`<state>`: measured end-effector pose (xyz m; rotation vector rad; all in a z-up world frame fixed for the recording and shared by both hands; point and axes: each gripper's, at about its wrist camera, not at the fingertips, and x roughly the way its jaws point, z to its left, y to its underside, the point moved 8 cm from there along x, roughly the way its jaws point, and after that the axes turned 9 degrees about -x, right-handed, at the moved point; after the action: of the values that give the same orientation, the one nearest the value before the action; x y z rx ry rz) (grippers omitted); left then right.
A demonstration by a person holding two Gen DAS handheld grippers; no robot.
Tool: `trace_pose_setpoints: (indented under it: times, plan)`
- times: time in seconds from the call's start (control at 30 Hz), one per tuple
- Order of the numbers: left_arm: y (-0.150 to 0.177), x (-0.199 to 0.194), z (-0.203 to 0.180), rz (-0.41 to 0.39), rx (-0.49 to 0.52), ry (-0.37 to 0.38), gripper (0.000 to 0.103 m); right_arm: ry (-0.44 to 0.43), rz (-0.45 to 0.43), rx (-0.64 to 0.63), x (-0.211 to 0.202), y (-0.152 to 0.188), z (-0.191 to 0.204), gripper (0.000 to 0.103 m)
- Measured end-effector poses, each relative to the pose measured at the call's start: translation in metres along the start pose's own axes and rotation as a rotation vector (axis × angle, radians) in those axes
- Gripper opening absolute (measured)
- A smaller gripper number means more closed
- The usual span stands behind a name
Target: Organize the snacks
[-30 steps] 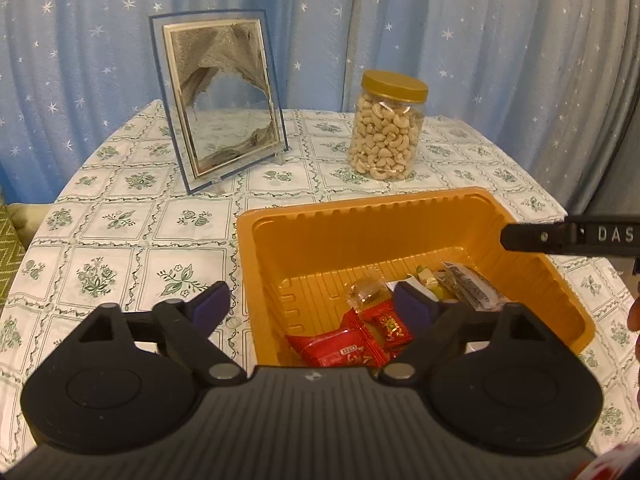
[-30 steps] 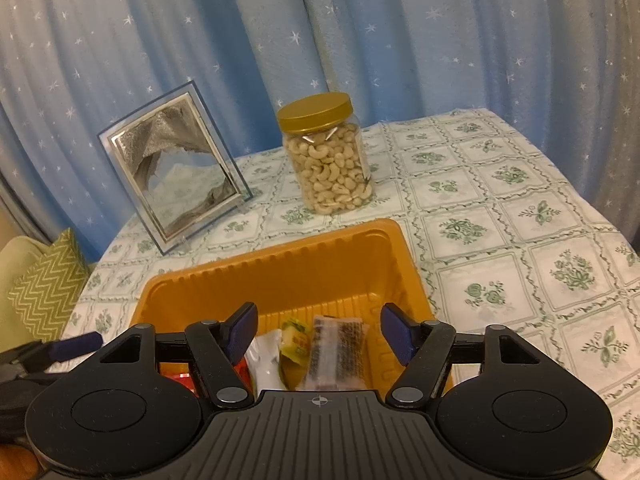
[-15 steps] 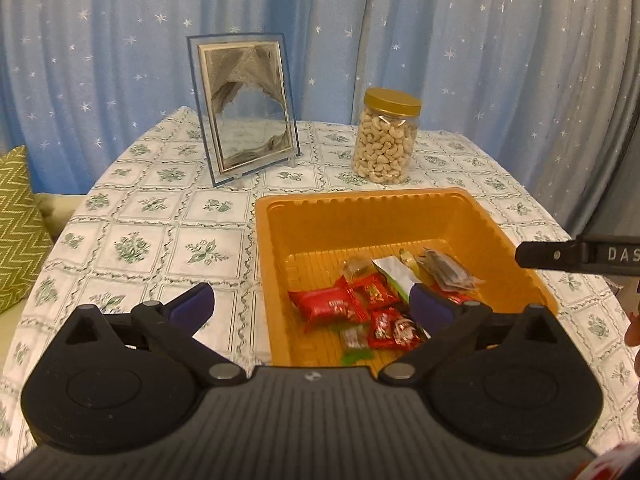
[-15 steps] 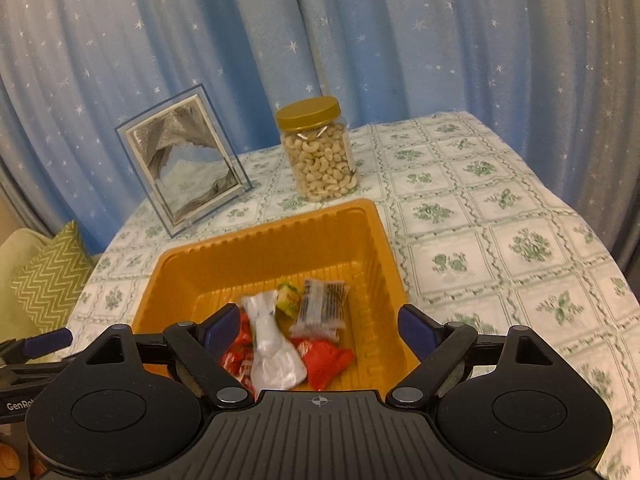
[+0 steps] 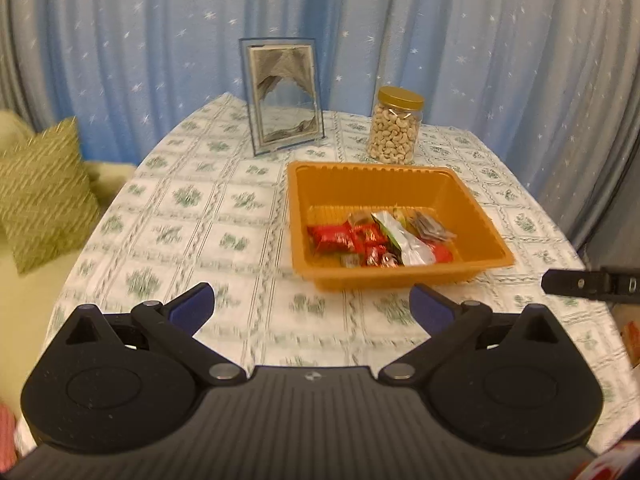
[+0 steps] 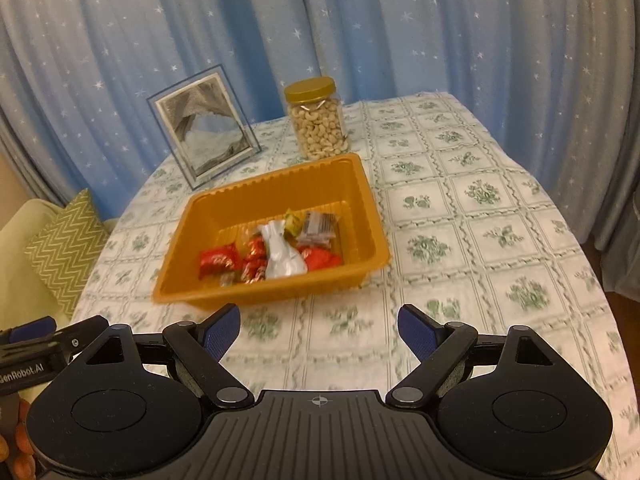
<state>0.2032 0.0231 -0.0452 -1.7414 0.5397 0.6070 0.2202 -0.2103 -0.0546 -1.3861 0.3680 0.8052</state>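
On the bench (image 6: 460,208), near its middle, the orange tray (image 6: 372,216) holds the task's things: every snack in view lies inside it, gathered toward the near wall. You see red wrappers (image 6: 218,262), a silver pouch (image 6: 280,254), a small yellow-green packet (image 6: 293,222) and a clear packet with dark contents (image 6: 320,226). They lie loose and overlapping, which suits a tray with raised walls: the walls keep the pile together, so no snack needs standing or aligning. No snack shows on the cloth outside the tray, so you may judge the collecting step as done or close to it.

Your left claw (image 5: 312,306) stands wide with nothing between its pads, short of the tray's near wall. Your right claw (image 6: 318,326) also stands wide and empty, likewise short of the tray. Both sets of jaws have just been opening, and both frames show bare cloth between the pads. Each claw appears at the edge of the other's view, well apart from it.

Behind the tray, the cashew jar (image 6: 318,122) stands upright with its gold lid on, just beyond the far wall. The picture frame (image 6: 204,130) leans upright to the jar's left. Neither blocks access from the near side; a reach over the tray toward the jar must clear the far wall. A green cushion (image 5: 44,192) lies off the bench, clear of the work.
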Motion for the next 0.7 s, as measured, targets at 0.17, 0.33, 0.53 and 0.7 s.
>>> trace_pose_setpoints:
  times: [0.17,0.33,0.53,0.7]
  plan:
    - [0.006,-0.038,0.002,-0.005,-0.036,0.008,0.103,0.009,-0.024,-0.010,-0.037,0.009,0.009,0.086]
    - [0.011,-0.072,0.001,-0.024,-0.044,0.010,0.103,0.001,-0.046,-0.004,-0.067,0.017,0.018,0.086]
    - [0.017,-0.105,-0.004,-0.042,-0.050,0.026,0.103,0.003,-0.062,-0.017,-0.099,0.028,0.031,0.086]
    - [0.019,-0.134,-0.010,-0.080,-0.020,0.021,0.103,0.041,-0.092,-0.036,-0.126,0.036,0.036,0.086]
